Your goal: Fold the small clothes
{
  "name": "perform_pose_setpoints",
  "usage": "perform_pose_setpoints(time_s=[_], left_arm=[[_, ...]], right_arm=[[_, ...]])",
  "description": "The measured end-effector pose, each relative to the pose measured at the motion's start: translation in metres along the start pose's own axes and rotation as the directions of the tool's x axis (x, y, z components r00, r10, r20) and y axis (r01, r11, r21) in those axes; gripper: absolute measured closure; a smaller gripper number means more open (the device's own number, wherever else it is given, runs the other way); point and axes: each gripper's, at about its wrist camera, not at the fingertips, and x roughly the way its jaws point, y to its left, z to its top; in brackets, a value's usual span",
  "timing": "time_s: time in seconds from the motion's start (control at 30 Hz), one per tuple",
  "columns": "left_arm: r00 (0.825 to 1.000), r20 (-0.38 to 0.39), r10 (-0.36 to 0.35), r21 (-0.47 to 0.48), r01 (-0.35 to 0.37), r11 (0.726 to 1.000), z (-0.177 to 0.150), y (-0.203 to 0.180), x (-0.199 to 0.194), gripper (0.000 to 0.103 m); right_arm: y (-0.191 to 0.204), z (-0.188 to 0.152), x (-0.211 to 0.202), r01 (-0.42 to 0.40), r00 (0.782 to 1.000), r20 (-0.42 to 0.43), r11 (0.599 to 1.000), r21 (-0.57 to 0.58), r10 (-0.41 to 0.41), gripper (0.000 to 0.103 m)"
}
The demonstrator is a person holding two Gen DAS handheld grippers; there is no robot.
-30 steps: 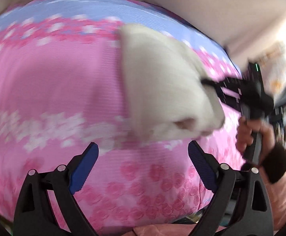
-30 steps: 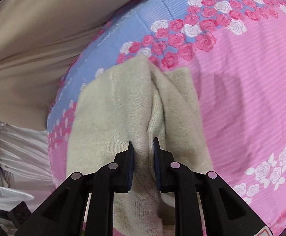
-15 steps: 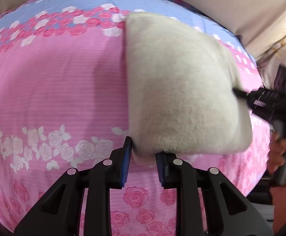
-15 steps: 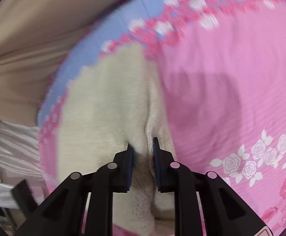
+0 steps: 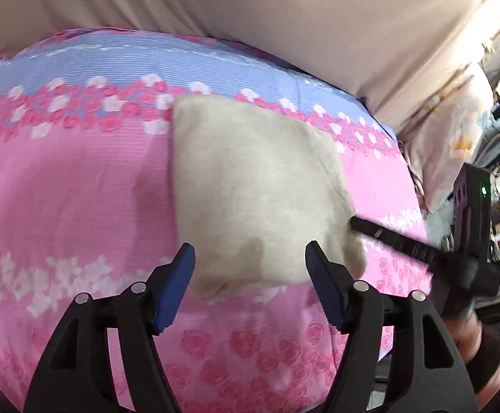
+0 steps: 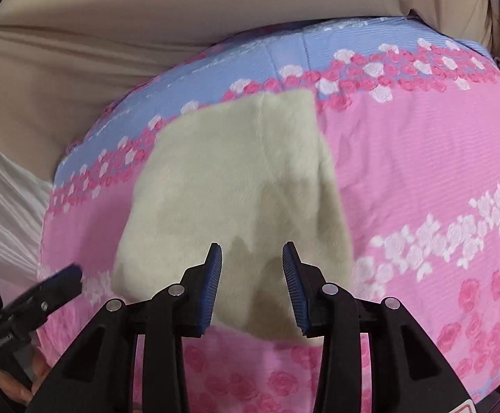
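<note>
Left wrist view: left gripper (image 5: 250,261), fingers spread wide, holding nothing; cream garment (image 5: 253,192) lies folded at 12 o'clock ahead of it on the pink floral bedsheet (image 5: 60,189).
Right wrist view: right gripper (image 6: 251,268), fingers moderately apart, empty, over the garment's (image 6: 229,186) near edge.
Risk: a fingertip may snag the soft top layer and drag the fold open.
Cause: both grippers sit close to the loose near edge.
</note>
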Motion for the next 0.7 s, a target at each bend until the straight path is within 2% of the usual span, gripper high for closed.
perform_pose_setpoints(time_s=[0.1, 0.17, 0.2, 0.27, 0.3, 0.33, 0.37, 0.4, 0.43, 0.47, 0.53, 0.6, 0.63, 0.67, 0.7], left_arm=[[1.000, 0.011, 0.015, -0.019, -0.015, 1.000, -0.002, 0.000, 0.003, 0.039], [0.997, -0.039, 0.060, -0.058, -0.062, 0.996, -0.008, 0.010, 0.013, 0.039], [0.994, -0.065, 0.091, -0.085, -0.097, 0.992, -0.012, 0.017, 0.018, 0.039], [0.986, -0.095, 0.137, -0.123, -0.148, 0.981, -0.016, 0.029, 0.021, 0.039], [0.980, -0.104, 0.169, -0.128, -0.182, 0.975, -0.018, 0.034, 0.023, 0.039], [0.973, -0.113, 0.200, -0.121, -0.213, 0.969, -0.019, 0.037, 0.024, 0.039], [0.961, -0.127, 0.244, -0.097, -0.257, 0.962, -0.020, 0.039, 0.027, 0.039], [0.951, -0.132, 0.281, -0.081, -0.292, 0.953, -0.019, 0.042, 0.028, 0.039], [0.943, -0.122, 0.309, -0.071, -0.318, 0.945, -0.020, 0.044, 0.026, 0.039], [0.943, -0.110, 0.315, -0.071, -0.324, 0.944, -0.020, 0.045, 0.023, 0.038], [0.939, -0.095, 0.332, -0.070, -0.339, 0.938, -0.021, 0.047, 0.019, 0.033], [0.937, -0.098, 0.334, -0.060, -0.341, 0.938, -0.020, 0.045, 0.018, 0.032], [0.938, -0.098, 0.334, -0.052, -0.340, 0.939, -0.020, 0.044, 0.017, 0.032], [0.937, -0.094, 0.337, -0.043, -0.342, 0.939, -0.020, 0.043, 0.015, 0.032], [0.935, -0.092, 0.342, -0.035, -0.346, 0.938, -0.018, 0.042, 0.014, 0.030]], right_arm=[[0.029, 0.000, 0.004, -0.034, 0.999, 0.007, 0.996, -0.084, 0.035, 0.071], [0.048, 0.008, 0.016, -0.058, 0.998, -0.024, 0.989, -0.137, 0.056, 0.078], [0.052, 0.006, 0.025, -0.048, 0.998, -0.051, 0.984, -0.172, 0.039, 0.078], [0.047, -0.002, 0.061, 0.012, 0.987, -0.150, 0.970, -0.241, -0.050, 0.081], [0.035, -0.006, 0.074, -0.001, 0.983, -0.177, 0.973, -0.230, -0.041, 0.083], [0.025, -0.005, 0.072, -0.046, 0.985, -0.173, 0.984, -0.171, 0.016, 0.084], [0.022, 0.002, 0.064, -0.053, 0.983, -0.179, 0.993, -0.108, 0.033, 0.085], [0.025, 0.009, 0.052, -0.029, 0.986, -0.163, 0.997, -0.077, 0.016, 0.085], [0.033, 0.014, 0.041, -0.026, 0.991, -0.133, 0.996, -0.081, 0.015, 0.081], [0.047, 0.020, 0.030, -0.056, 0.994, -0.100, 0.993, -0.103, 0.046, 0.081], [0.071, 0.028, 0.030, -0.107, 0.990, -0.112, 0.985, -0.138, 0.091, 0.081], [0.093, 0.028, 0.064, -0.097, 0.982, -0.179, 0.974, -0.203, 0.061, 0.081], [0.101, 0.019, 0.094, -0.059, 0.974, -0.226, 0.962, -0.267, -0.003, 0.081], [0.100, 0.015, 0.112, -0.053, 0.969, -0.245, 0.955, -0.293, -0.022, 0.081], [0.101, 0.016, 0.117, -0.064, 0.971, -0.240, 0.958, -0.280, -0.006, 0.081]])
